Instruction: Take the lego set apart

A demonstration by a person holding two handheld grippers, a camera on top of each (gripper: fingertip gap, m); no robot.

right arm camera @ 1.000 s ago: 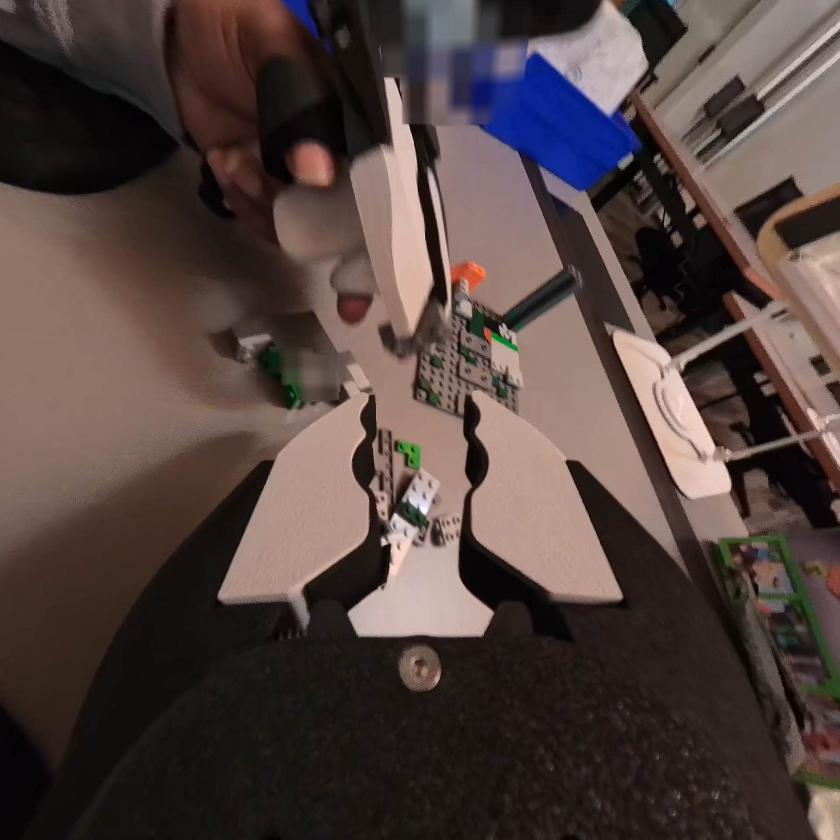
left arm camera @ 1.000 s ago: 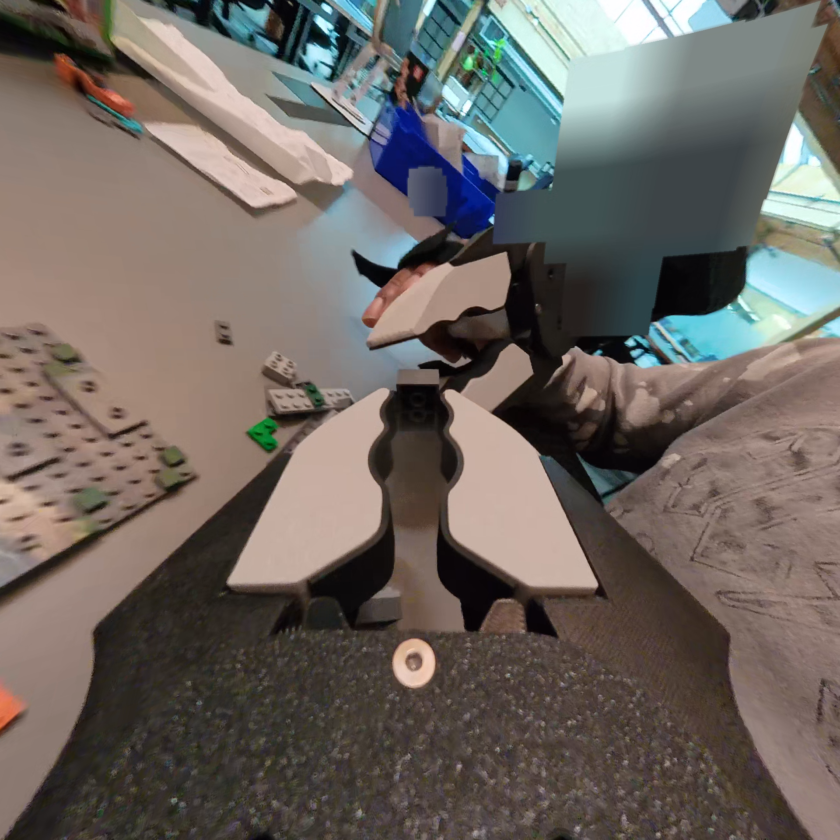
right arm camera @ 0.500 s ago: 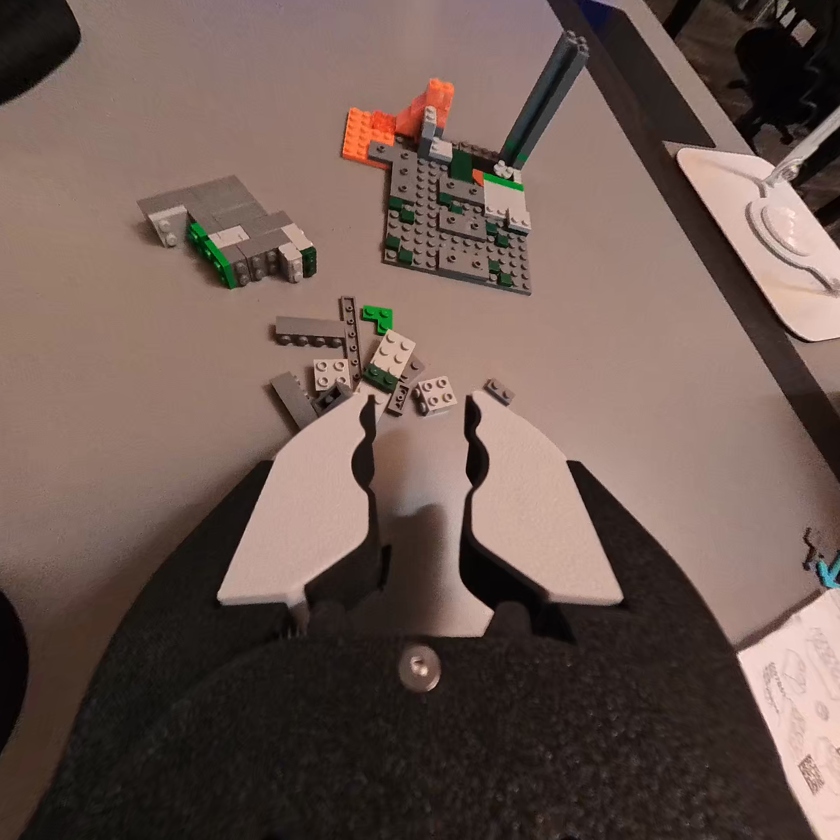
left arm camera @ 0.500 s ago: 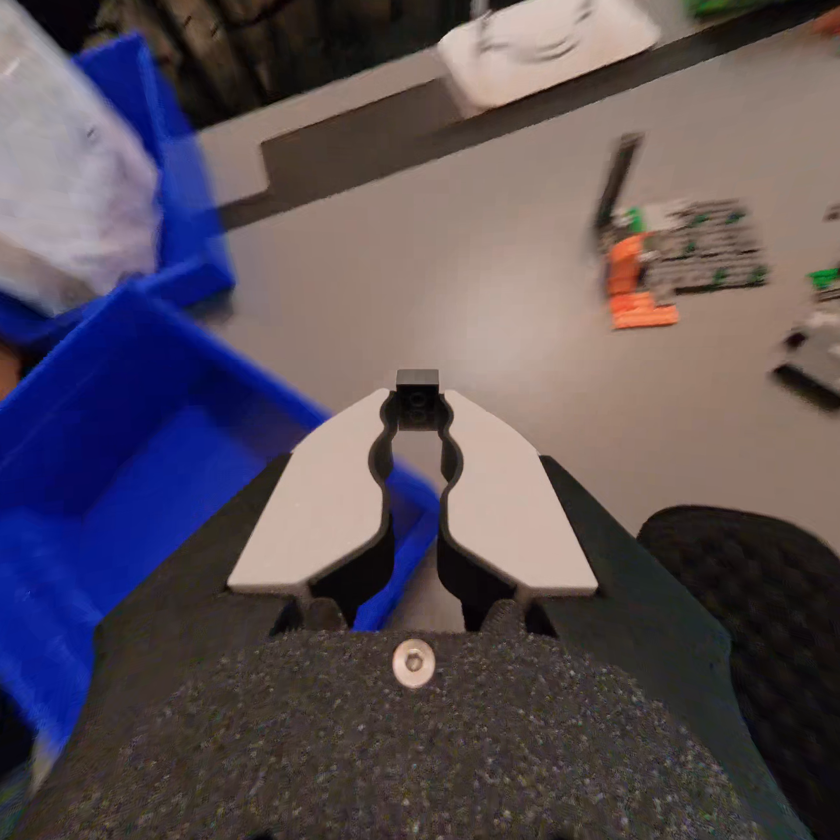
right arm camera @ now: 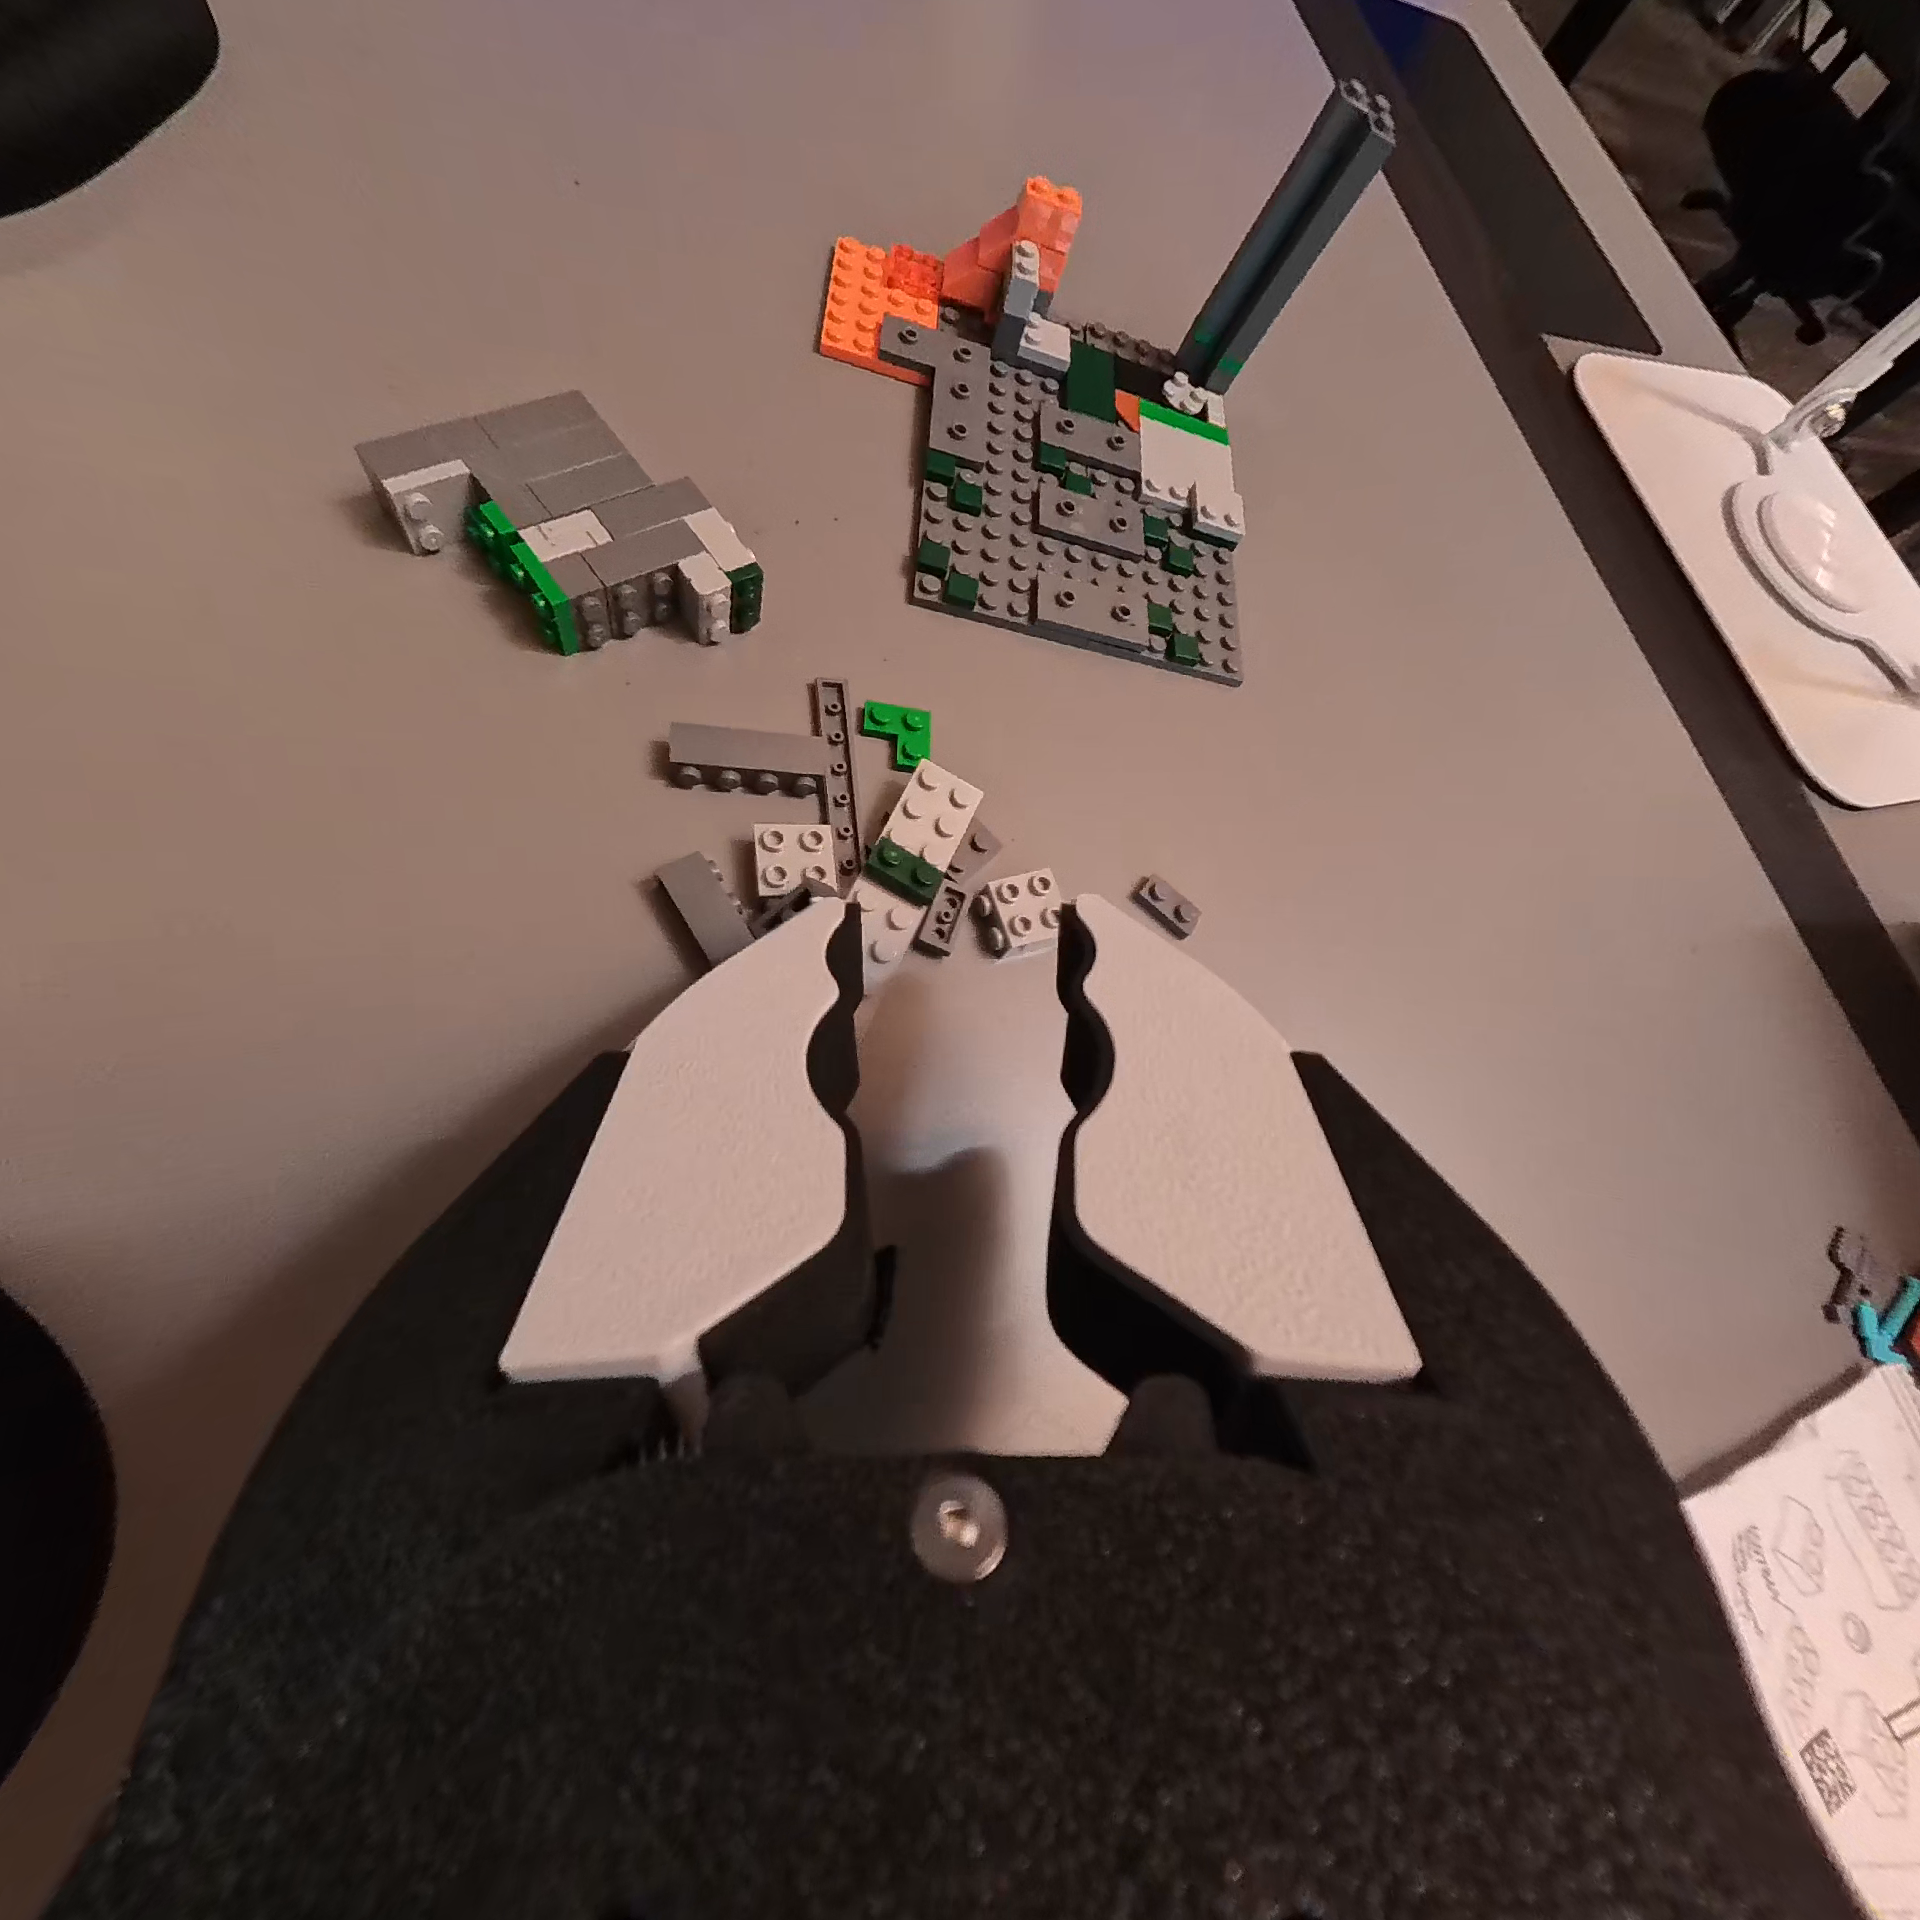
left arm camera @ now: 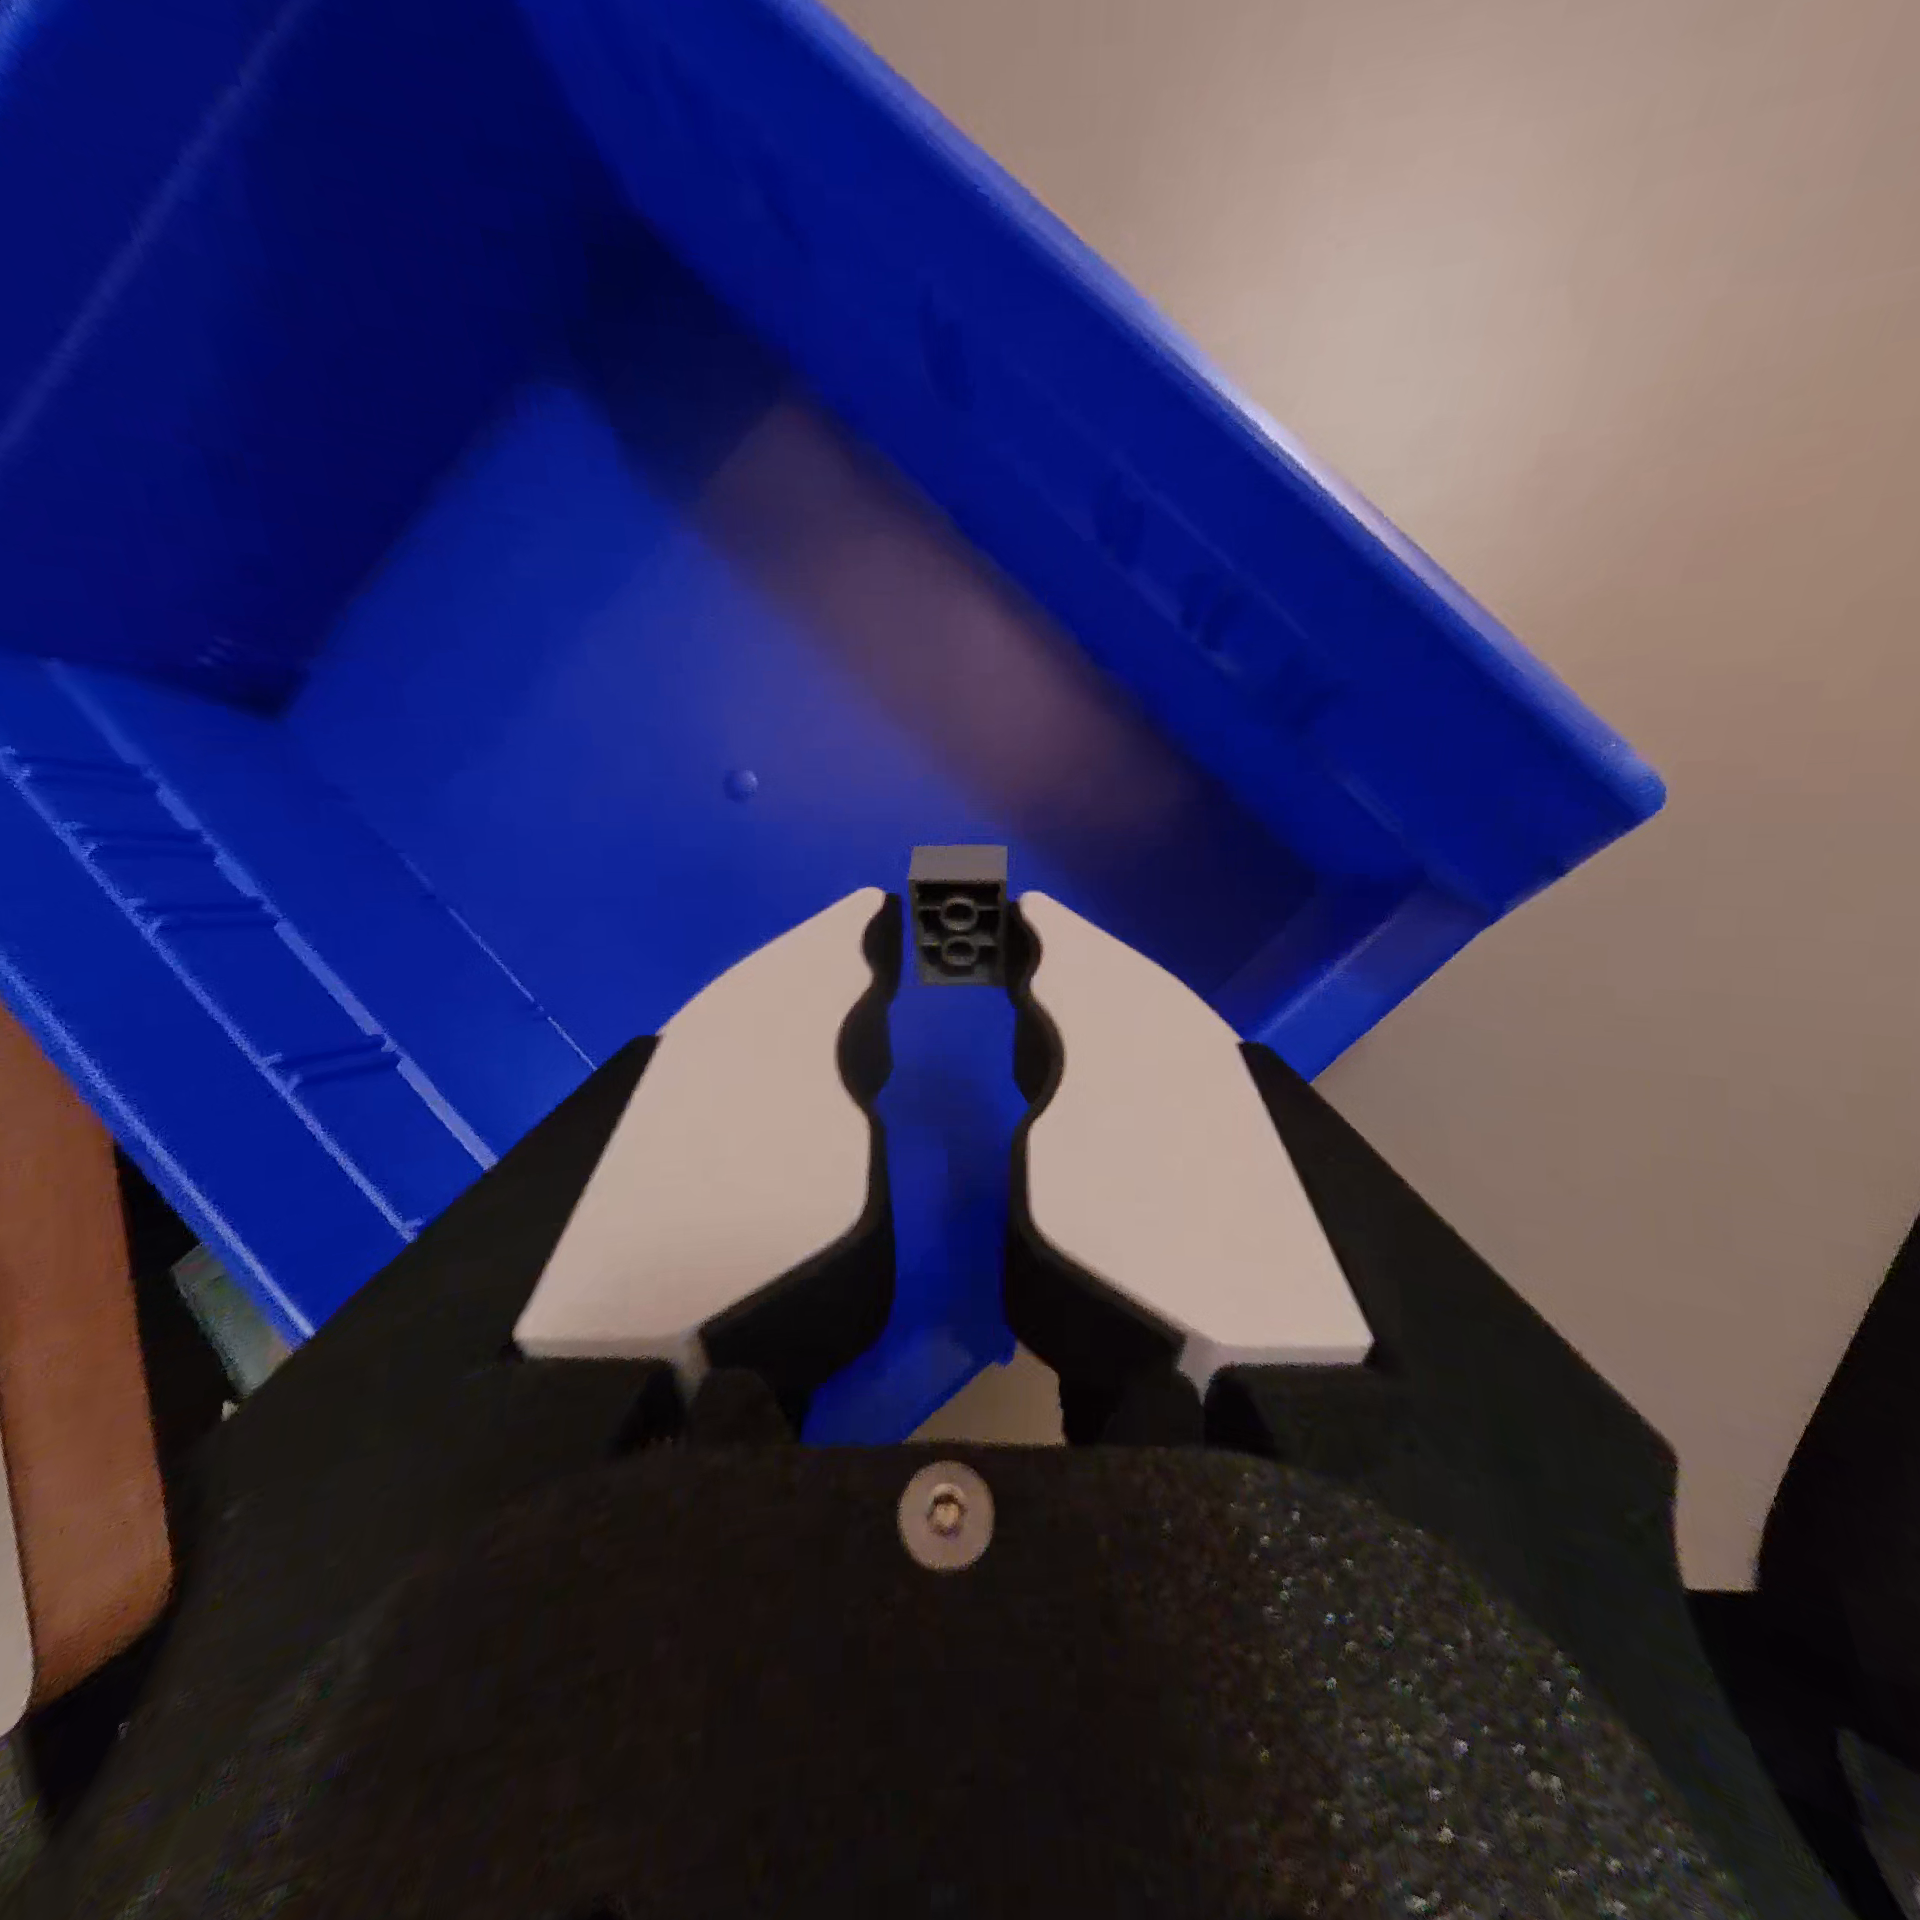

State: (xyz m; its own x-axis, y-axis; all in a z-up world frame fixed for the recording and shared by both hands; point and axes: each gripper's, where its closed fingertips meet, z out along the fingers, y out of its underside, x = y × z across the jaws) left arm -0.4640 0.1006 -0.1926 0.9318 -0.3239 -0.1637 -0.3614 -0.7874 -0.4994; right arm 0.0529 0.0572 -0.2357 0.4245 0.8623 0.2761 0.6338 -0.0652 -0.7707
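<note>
My left gripper [left arm camera: 956, 920] is shut on a small dark grey brick [left arm camera: 957, 914], underside toward the camera, and holds it over the inside of an empty blue bin [left arm camera: 582, 644]. In the right wrist view, my right gripper [right arm camera: 961, 920] is open and empty, just above the table at the near edge of a pile of loose grey, white and green bricks [right arm camera: 883, 821]. Beyond lies a dark grey baseplate [right arm camera: 1081, 520] with green and grey plates, an orange part [right arm camera: 935, 270] and a tall dark pillar [right arm camera: 1288, 229]. A grey and green wall chunk [right arm camera: 582, 520] lies on its side at the left.
The table's dark edge [right arm camera: 1662, 499] runs along the right. A white lamp base [right arm camera: 1766, 561] sits beyond it. A printed instruction sheet [right arm camera: 1839, 1621] and a small teal piece [right arm camera: 1886, 1340] lie at the near right. A black object [right arm camera: 94, 73] is at the top left. Left tips to right tips: about 55 cm. My right tips are roughly 20 cm from the tall dark pillar [right arm camera: 1288, 229].
My left gripper swung with the brick from beside the other gripper to over the blue bin. My right gripper pulled back and now looks down at the loose bricks, still open.
</note>
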